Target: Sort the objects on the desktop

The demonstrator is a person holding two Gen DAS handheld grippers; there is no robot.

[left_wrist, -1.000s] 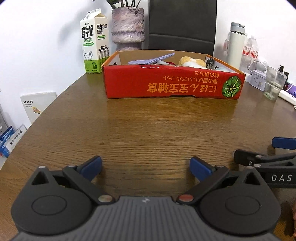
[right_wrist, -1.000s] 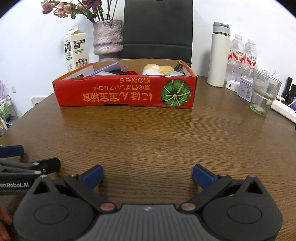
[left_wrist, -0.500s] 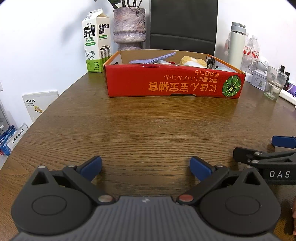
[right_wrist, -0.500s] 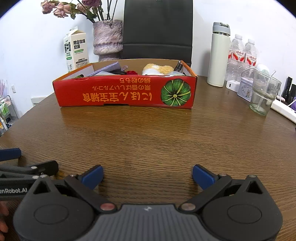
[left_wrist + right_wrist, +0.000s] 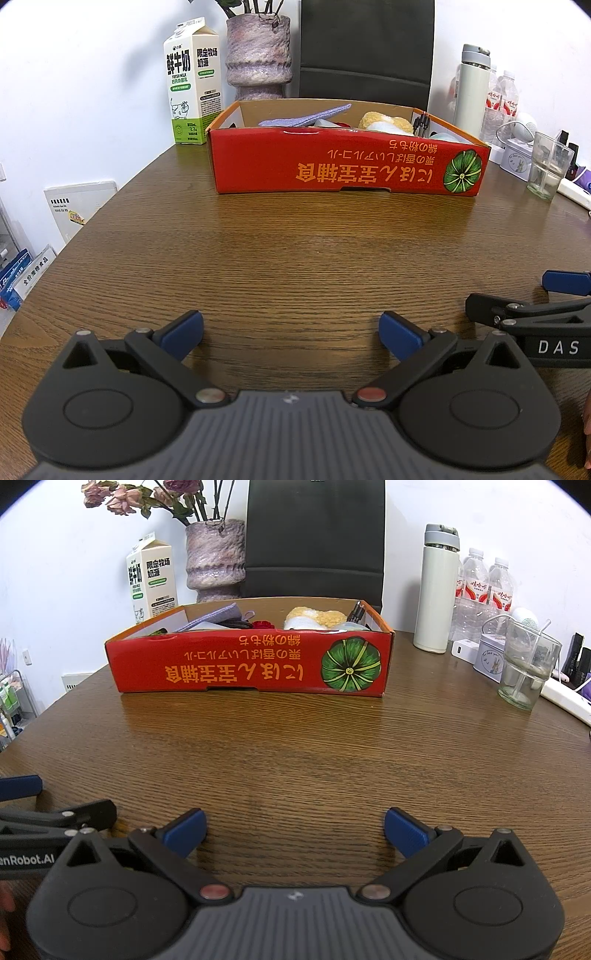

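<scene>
Left wrist: red box [image 5: 347,168] nearer than before; both grippers spread, empty.

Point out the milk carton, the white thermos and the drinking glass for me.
milk carton [image 5: 192,88], left wrist view, on its printed front face.
white thermos [image 5: 437,598], right wrist view, on its white body.
drinking glass [image 5: 526,668], right wrist view, on its clear side wall.

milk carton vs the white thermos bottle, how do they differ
The milk carton is a boxy, gabled pack with green print, left of the red box; the thermos bottle is a plain, round, taller cylinder with a grey lid, right of the box. Both stand upright on the table.
</scene>
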